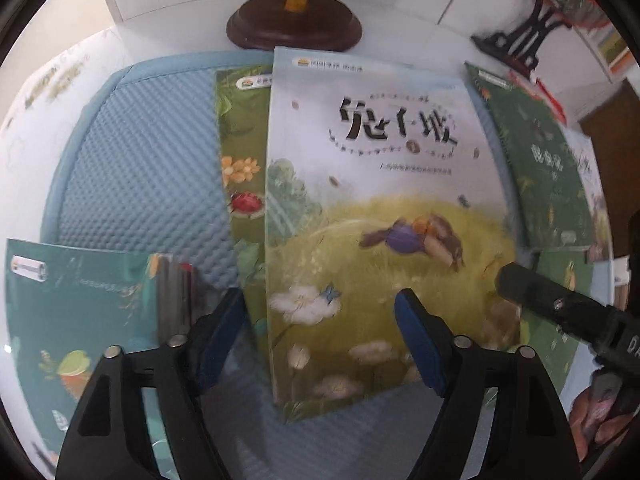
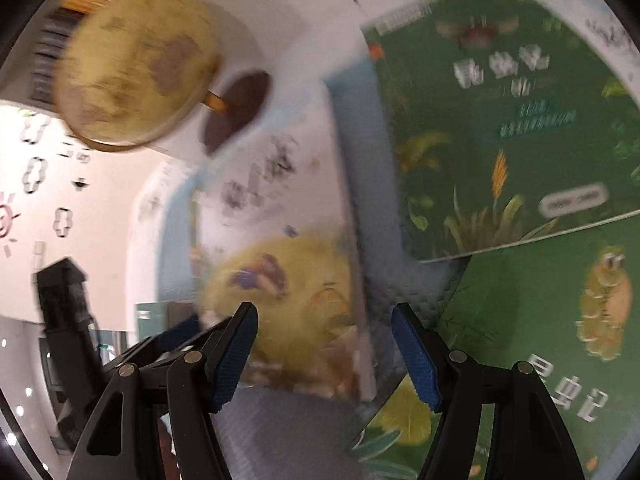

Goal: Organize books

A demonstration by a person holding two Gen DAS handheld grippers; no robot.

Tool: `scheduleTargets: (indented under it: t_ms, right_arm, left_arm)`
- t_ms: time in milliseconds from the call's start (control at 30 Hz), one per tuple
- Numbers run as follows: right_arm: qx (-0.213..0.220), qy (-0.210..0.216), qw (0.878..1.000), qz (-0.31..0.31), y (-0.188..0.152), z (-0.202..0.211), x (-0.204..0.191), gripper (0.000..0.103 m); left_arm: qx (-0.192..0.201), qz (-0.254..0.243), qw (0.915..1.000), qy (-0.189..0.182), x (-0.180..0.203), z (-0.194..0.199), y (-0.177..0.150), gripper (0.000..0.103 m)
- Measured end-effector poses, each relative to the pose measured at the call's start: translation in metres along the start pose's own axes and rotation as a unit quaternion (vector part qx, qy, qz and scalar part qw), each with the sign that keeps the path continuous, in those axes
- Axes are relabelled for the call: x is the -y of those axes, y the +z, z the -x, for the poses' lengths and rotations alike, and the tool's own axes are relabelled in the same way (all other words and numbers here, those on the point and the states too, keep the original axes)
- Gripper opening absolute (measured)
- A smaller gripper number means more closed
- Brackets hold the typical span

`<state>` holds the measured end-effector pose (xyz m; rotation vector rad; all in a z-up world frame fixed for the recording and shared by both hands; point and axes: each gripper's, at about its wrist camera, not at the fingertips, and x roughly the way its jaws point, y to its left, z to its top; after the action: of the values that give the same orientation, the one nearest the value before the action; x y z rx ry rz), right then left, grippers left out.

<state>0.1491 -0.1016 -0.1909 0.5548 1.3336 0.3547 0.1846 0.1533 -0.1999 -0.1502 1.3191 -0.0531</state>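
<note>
While both tongs hang open and empty, I would judge the step in hand to be gathering the pale-covered book (image 1: 380, 208) onto one pile. My left tongs (image 1: 320, 344) straddle its near-left corner, pads well apart; the right tongs (image 2: 324, 356), also spread wide, sit over its right edge (image 2: 356, 280), though blur hides whether anything touches. To do this well I would slide a pad under the free edge, since thin glossy covers slip, and close squarely, not at an angle. The book lies just ahead of the left tongs, overlapping a green book (image 1: 240, 168) on a blue quilted mat (image 1: 140, 168) whose dimpled weave should give some grip. Further flat, slim paperbacks lie left (image 1: 80, 312) and right (image 2: 500, 120). Beyond them a round globe (image 2: 136, 68) stands on a dark base.
</note>
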Motion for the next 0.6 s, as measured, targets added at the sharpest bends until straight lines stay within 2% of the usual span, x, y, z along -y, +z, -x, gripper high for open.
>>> scheduleTargets:
  t_ms: [33,100,200,333,500,600]
  right_arm:
    - [0.01,0.006,1.0,0.007,-0.002,0.001,-0.003,0.074]
    - [-0.01,0.025,1.0,0.009,-0.005,-0.004,-0.006,0.075]
    - [-0.013,0.02,1.0,0.019,-0.009,-0.002,-0.009,0.076]
    - [-0.033,0.03,0.999,0.007,-0.02,0.004,-0.004,0.076]
    - [-0.069,0.024,0.997,0.036,-0.06,0.018,-0.013,0.077]
    - [-0.086,0.012,0.995,0.043,-0.091,0.029,-0.012,0.077]
  left_arm:
    - [0.002,0.002,1.0,0.001,0.001,0.001,-0.001,0.077]
    - [0.001,-0.009,1.0,-0.001,0.004,0.002,-0.005,0.077]
    - [-0.003,-0.034,0.9994,0.004,0.01,0.006,-0.015,0.077]
    - [-0.012,-0.041,0.9991,0.001,0.012,0.013,-0.031,0.077]
    - [-0.036,-0.055,0.9978,0.006,0.016,0.023,-0.069,0.077]
    - [-0.053,-0.069,0.9962,0.002,0.022,0.031,-0.104,0.077]
